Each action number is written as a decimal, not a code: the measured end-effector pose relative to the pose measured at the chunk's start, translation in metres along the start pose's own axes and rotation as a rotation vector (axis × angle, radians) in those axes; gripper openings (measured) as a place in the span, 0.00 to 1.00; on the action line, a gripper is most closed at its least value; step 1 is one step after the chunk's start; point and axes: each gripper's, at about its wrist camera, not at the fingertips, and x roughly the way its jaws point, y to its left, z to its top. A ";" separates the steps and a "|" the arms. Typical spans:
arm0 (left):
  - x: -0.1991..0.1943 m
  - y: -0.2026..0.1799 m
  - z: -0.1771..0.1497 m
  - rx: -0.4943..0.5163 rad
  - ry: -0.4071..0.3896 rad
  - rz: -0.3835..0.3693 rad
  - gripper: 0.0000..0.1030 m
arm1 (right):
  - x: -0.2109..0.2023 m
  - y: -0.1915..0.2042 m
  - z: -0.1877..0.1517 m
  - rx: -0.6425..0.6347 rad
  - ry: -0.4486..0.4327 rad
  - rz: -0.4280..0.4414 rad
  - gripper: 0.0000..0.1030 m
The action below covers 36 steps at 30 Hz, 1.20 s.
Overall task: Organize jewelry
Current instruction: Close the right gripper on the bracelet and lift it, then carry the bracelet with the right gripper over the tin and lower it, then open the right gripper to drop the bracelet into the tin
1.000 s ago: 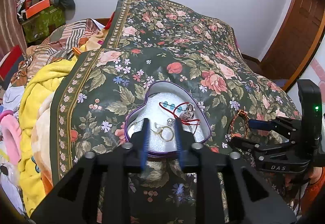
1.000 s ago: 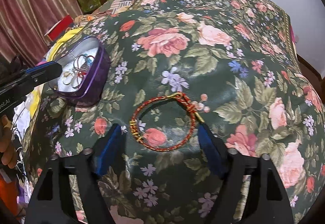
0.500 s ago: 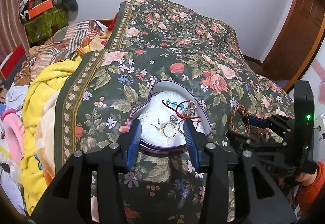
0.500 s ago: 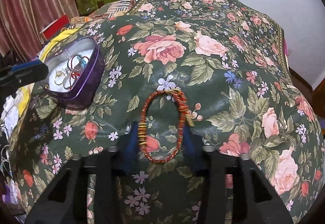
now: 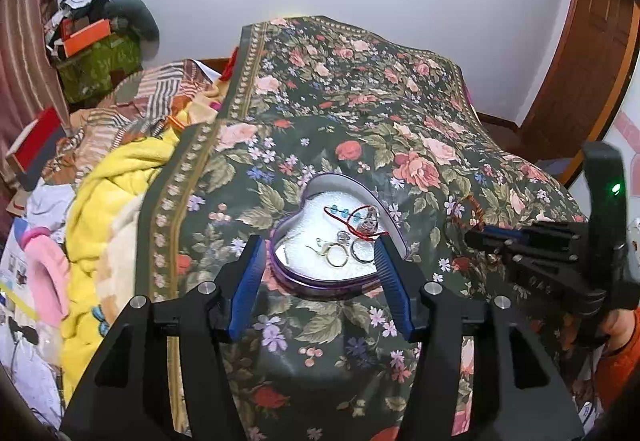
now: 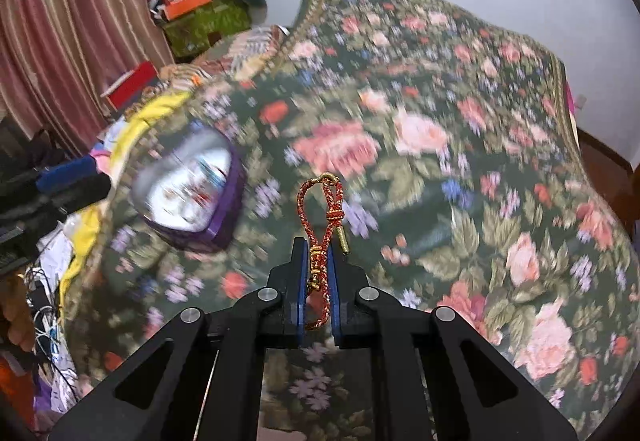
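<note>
While right gripper (image 6: 316, 261) pinches the braided bracelet (image 6: 325, 209), left gripper (image 5: 318, 261) gapes at heart tin (image 5: 316, 281) rim, frame centre

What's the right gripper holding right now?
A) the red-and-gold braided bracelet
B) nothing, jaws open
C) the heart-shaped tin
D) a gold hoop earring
A: in the right wrist view the right gripper is shut on the red-and-gold braided bracelet, squeezed into a narrow loop between the blue pads; the heart-shaped tin sits apart, to the left.

Home bedroom: bed w/ floral bedspread (image 5: 360, 113), striped curtains (image 6: 72, 25), clothes pile (image 5: 96, 13).
</note>
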 end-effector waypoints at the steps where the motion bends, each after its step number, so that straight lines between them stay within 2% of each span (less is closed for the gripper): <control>1: -0.003 0.002 0.001 -0.002 -0.005 0.007 0.54 | -0.004 0.005 0.005 -0.008 -0.016 0.009 0.08; 10: -0.026 0.027 0.002 -0.065 -0.047 0.034 0.59 | -0.010 0.050 0.032 -0.081 -0.083 0.100 0.08; 19: -0.028 0.046 -0.002 -0.095 -0.042 0.061 0.60 | 0.031 0.077 0.028 -0.111 -0.012 0.145 0.08; 28: -0.014 0.056 -0.006 -0.119 -0.019 0.061 0.60 | 0.044 0.086 0.028 -0.150 0.011 0.138 0.08; 31: -0.009 0.055 -0.006 -0.119 -0.014 0.054 0.60 | 0.046 0.088 0.027 -0.163 0.035 0.131 0.16; 35: -0.005 0.052 -0.005 -0.112 -0.012 0.050 0.60 | 0.042 0.086 0.025 -0.161 0.025 0.121 0.36; 36: -0.004 0.051 -0.005 -0.110 -0.012 0.050 0.60 | 0.040 0.085 0.025 -0.163 0.016 0.117 0.37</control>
